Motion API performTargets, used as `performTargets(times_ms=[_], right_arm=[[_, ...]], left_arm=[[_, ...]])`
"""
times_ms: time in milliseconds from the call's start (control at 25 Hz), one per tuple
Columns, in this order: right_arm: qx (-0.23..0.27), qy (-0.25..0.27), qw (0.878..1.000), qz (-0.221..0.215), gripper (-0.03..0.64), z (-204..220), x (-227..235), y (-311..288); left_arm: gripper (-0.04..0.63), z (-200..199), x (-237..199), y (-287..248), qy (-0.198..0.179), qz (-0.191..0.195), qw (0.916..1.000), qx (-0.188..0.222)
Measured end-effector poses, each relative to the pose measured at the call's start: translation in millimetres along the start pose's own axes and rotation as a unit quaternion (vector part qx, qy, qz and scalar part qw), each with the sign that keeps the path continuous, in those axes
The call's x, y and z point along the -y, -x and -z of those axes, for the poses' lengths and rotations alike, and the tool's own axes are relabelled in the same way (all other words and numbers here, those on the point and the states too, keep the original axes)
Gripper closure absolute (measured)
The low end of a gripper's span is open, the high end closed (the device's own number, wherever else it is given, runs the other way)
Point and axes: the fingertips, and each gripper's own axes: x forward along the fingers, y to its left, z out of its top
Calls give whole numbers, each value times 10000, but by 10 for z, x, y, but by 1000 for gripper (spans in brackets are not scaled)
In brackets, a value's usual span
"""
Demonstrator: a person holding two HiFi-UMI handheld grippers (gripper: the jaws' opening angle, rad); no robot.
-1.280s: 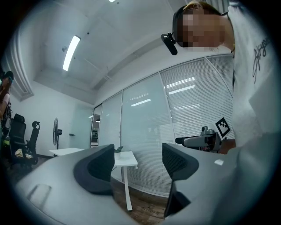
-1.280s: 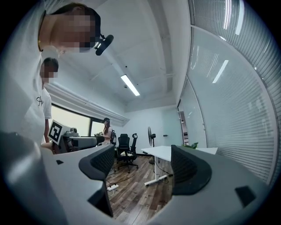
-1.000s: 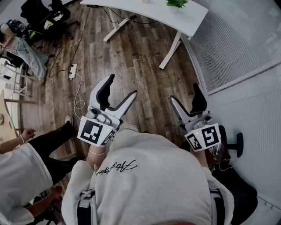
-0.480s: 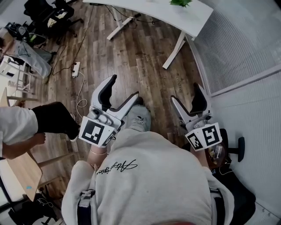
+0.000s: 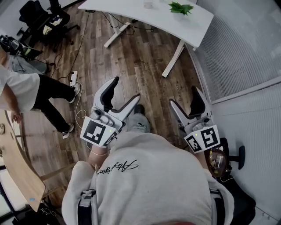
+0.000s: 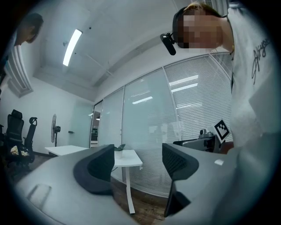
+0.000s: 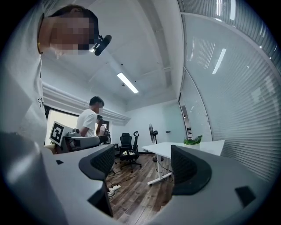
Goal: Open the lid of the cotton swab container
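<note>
Left gripper (image 5: 126, 87), right gripper (image 5: 183, 94) agape over floor (image 5: 145, 57); table (image 5: 145, 13) seemingly far.

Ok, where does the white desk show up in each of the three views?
Head view: white desk along the top edge, centre to right.
Left gripper view: low centre, partly behind the left-hand jaw.
Right gripper view: middle right, partly behind the right-hand jaw.
Shared landmark: the green plant standing on the desk.
</note>
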Motion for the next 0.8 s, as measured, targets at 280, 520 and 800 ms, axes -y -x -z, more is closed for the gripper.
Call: performTargets(times_ms=[280, 520, 800], right_arm=[[46, 49, 9999, 113, 232, -91, 275, -607], [56, 67, 9995, 292, 232, -184, 533, -1102], [107, 67, 9994, 326, 232, -256, 734, -1712]], left_arm=[[268, 7, -564, -431, 49, 103, 9999, 84], [268, -23, -1023, -783, 41, 285, 9995, 108], [268, -30, -1609, -1099, -3, 315, 9994, 158]])
